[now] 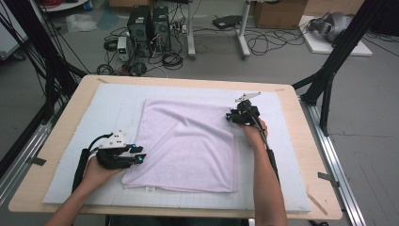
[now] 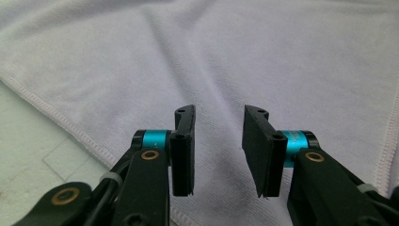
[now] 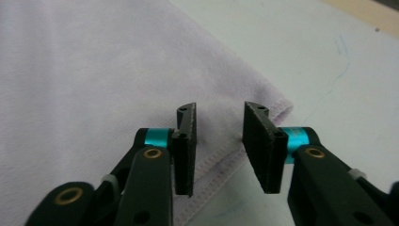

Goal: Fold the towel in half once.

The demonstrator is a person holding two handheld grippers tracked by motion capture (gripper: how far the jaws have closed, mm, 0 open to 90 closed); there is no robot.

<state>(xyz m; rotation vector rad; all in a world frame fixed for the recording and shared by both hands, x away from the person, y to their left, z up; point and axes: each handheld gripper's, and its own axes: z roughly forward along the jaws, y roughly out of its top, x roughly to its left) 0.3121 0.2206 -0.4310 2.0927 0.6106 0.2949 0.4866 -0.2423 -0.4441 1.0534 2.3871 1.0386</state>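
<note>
1. A pale pink towel [image 1: 186,146] lies spread flat on the desk's grey mat [image 1: 94,117].
2. Left gripper [image 1: 139,156] hovers at the towel's near-left edge, fingers parted, holding nothing.
3. Right gripper [image 1: 229,116] sits over the far-right corner, fingers apart, empty.

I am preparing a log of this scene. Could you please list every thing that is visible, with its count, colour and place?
towel: 1, pale pink, spread flat mid-mat
mat: 1, light grey, covering the table
table: 1, light wood, centre
computer towers: 2, black, floor behind table
cardboard box: 1, brown, far floor
left gripper: 1, black, open, towel's near-left edge
right gripper: 1, black, open, towel's far-right corner
</note>
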